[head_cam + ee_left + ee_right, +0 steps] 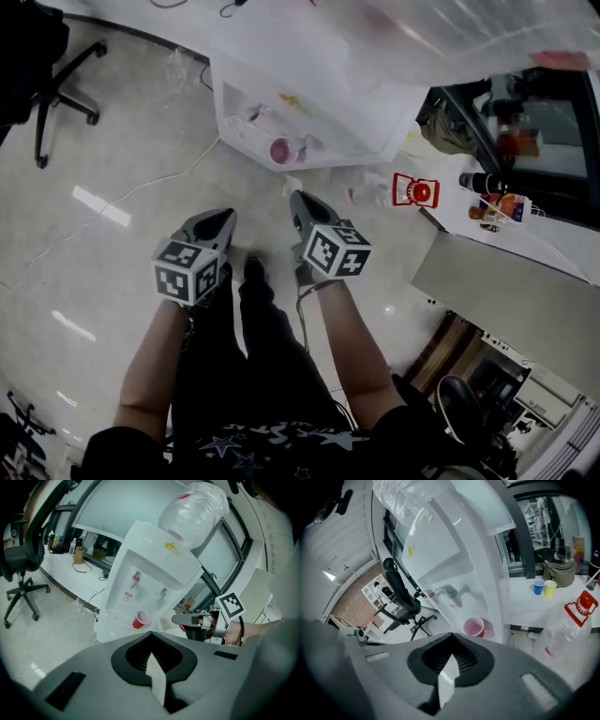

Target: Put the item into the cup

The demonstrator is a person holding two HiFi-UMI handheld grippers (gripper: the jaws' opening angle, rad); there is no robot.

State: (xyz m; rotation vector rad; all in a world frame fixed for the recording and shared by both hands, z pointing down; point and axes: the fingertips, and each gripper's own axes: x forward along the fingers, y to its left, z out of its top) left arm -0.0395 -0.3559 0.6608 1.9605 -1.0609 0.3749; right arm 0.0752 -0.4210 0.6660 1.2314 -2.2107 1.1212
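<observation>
A red cup (281, 150) lies tipped on its side on the drip tray of a white water dispenser (323, 112), its mouth facing me. The same cup (141, 619) shows in the left gripper view, and the cup (474, 627) shows in the right gripper view, just beyond the jaws. My left gripper (221, 219) and right gripper (298, 201) are held side by side over the floor, short of the dispenser. Both are shut and I see nothing held in either. The left gripper view also catches the right gripper (180, 619) from the side.
A clear plastic bottle with a red cap (412, 190) stands to the right of the dispenser. A blue cup (539, 586) and a yellow cup (550, 588) sit on a white counter (562, 599). A black office chair (56, 80) is at the far left.
</observation>
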